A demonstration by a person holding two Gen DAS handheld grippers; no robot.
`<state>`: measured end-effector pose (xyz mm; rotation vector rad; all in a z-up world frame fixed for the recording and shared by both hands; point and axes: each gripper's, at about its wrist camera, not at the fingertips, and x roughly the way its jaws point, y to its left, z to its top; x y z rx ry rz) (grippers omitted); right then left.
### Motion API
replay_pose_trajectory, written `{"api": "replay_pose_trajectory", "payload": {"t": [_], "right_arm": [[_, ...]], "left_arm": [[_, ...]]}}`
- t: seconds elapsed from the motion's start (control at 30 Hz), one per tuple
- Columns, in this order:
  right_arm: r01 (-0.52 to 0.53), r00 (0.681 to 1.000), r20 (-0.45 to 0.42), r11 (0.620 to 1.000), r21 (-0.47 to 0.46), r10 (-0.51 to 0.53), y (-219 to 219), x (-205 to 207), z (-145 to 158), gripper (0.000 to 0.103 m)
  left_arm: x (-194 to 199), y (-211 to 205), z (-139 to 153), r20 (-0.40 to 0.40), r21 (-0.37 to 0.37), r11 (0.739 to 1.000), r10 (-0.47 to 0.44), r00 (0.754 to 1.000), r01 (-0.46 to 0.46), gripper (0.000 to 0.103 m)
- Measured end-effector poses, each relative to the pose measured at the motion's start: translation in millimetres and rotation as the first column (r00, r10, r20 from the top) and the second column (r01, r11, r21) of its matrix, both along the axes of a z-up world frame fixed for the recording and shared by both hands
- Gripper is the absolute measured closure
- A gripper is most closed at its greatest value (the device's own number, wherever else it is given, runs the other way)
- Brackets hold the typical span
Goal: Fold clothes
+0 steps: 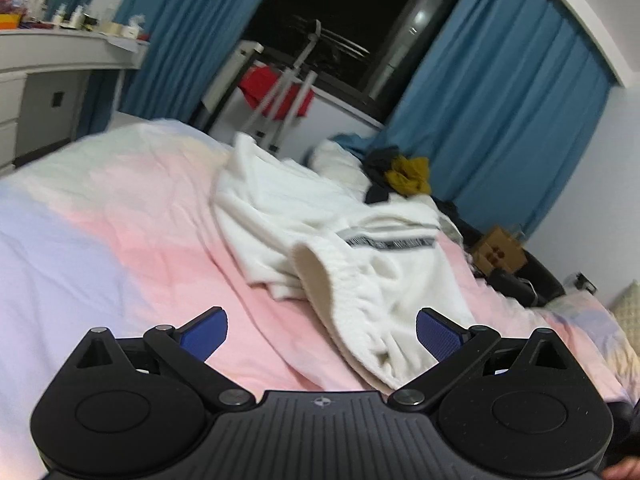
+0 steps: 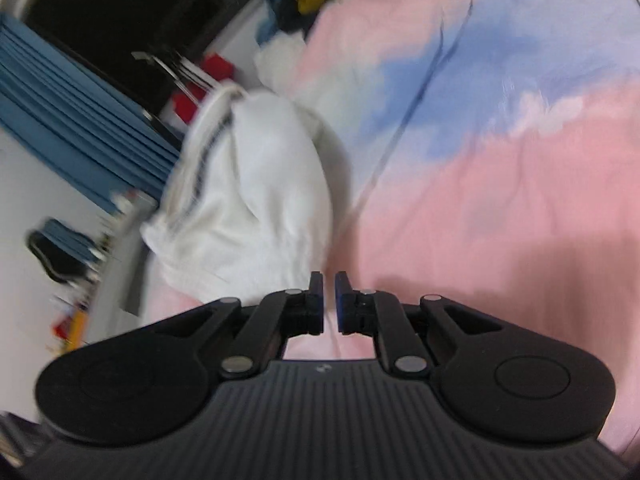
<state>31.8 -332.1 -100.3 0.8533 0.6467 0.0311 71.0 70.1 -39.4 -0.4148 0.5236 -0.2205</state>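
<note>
A white fleece garment (image 1: 320,232) with a dark striped band lies crumpled on the pink, blue and white bed sheet (image 1: 120,216). My left gripper (image 1: 322,334) is open, its blue pads apart, just above the garment's near cuff. In the right wrist view the same white garment (image 2: 256,200) hangs bunched to the left of centre. My right gripper (image 2: 329,294) has its jaws nearly together, with a thin fold of the white garment between them. The view is blurred by motion.
A pile of dark and mustard clothes (image 1: 404,174) sits at the bed's far side. A drying rack with red cloth (image 1: 280,92) stands by blue curtains (image 1: 500,112). A white desk (image 1: 60,80) is at the left. A cardboard box (image 1: 500,254) sits at the right.
</note>
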Motion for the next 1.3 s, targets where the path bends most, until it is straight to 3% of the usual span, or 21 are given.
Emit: {"api": "replay_pose_trajectory", "payload": {"t": [0.13, 0.2, 0.27, 0.4, 0.47, 0.63, 0.73, 0.77, 0.8, 0.9, 0.97, 1.03, 1.1, 1.2, 1.3], "right_arm": [[-0.008, 0.998, 0.056, 1.0, 0.004, 0.008, -11.6, 5.1, 6.3, 0.091], [-0.033, 0.998, 0.057, 0.999, 0.039, 0.031, -12.0, 22.6, 1.4, 0.085], [-0.046, 0.997, 0.067, 0.996, 0.071, 0.041, -10.3, 35.6, -4.6, 0.072], [-0.055, 0.996, 0.072, 0.993, 0.106, 0.048, -3.9, 63.3, -17.3, 0.06], [-0.061, 0.996, 0.076, 0.992, 0.109, 0.053, -1.0, 72.2, -23.8, 0.046], [-0.082, 0.994, 0.087, 0.99, 0.115, 0.072, 0.9, 89.9, -34.1, 0.044], [-0.084, 0.993, 0.089, 0.989, 0.123, 0.073, 2.0, 100.1, -44.9, 0.044], [-0.083, 0.993, 0.088, 0.99, 0.11, 0.074, 3.3, 103.5, -48.0, 0.044], [-0.079, 0.994, 0.086, 0.993, 0.088, 0.072, 4.9, 106.1, -50.3, 0.045], [-0.099, 0.992, 0.091, 0.993, 0.069, 0.092, 10.6, 108.4, -51.2, 0.049], [-0.121, 0.989, 0.097, 0.99, 0.071, 0.114, 14.6, 108.4, -49.8, 0.076], [-0.149, 0.984, 0.101, 0.988, 0.044, 0.144, 22.9, 105.5, -44.7, 0.086], [-0.194, 0.976, 0.1, 0.981, 0.021, 0.191, 36.5, 98.5, -37.0, 0.09], [-0.302, 0.948, 0.121, 0.952, 0.059, 0.293, 66.2, 81.5, -24.3, 0.093], [-0.42, 0.898, 0.187, 0.902, 0.098, 0.398, 118.6, 59.1, 1.3, 0.094]], "left_arm": [[19.1, -21.3, -10.6, -0.019, -0.006, 0.999, -0.035, 0.999, 0.035, 0.005], [34.2, -30.0, -14.2, -0.025, -0.015, 0.999, -0.041, 0.999, 0.041, 0.006], [53.3, -37.7, -20.3, -0.027, -0.029, 0.999, -0.037, 0.999, 0.036, 0.007], [94.8, -51.4, -35.1, -0.045, -0.049, 0.999, -0.016, 0.999, 0.014, 0.011], [117.1, -56.8, -44.9, -0.064, -0.067, 0.998, -0.006, 0.998, 0.001, 0.015], [151.2, -66.2, -59.1, -0.062, -0.127, 0.992, -0.023, 0.998, 0.015, 0.032], [164.9, -67.5, -59.9, -0.041, -0.142, 0.99, -0.022, 0.999, 0.016, 0.052], [168.8, -66.3, -59.0, -0.044, -0.155, 0.988, -0.024, 0.999, 0.017, 0.071], [172.7, -65.1, -58.1, -0.047, -0.169, 0.986, -0.027, 0.999, 0.019, 0.084], [169.4, -58.1, -39.8, -0.013, -0.168, 0.986, -0.024, 1.0, 0.021, 0.087], [162.5, -52.4, -22.6, 0.022, -0.155, 0.988, -0.019, 1.0, 0.022, 0.088], [155.3, -42.8, -1.0, 0.054, -0.138, 0.99, -0.015, 0.998, 0.023, 0.089], [150.2, -31.1, 24.6, 0.084, -0.106, 0.994, -0.014, 0.996, 0.023, 0.09], [142.0, -10.7, 72.1, 0.14, -0.039, 0.999, -0.018, 0.99, 0.023, 0.091], [129.9, 19.4, 117.0, 0.183, -0.025, 1.0, 0.004, 0.983, 0.0, 0.092]]}}
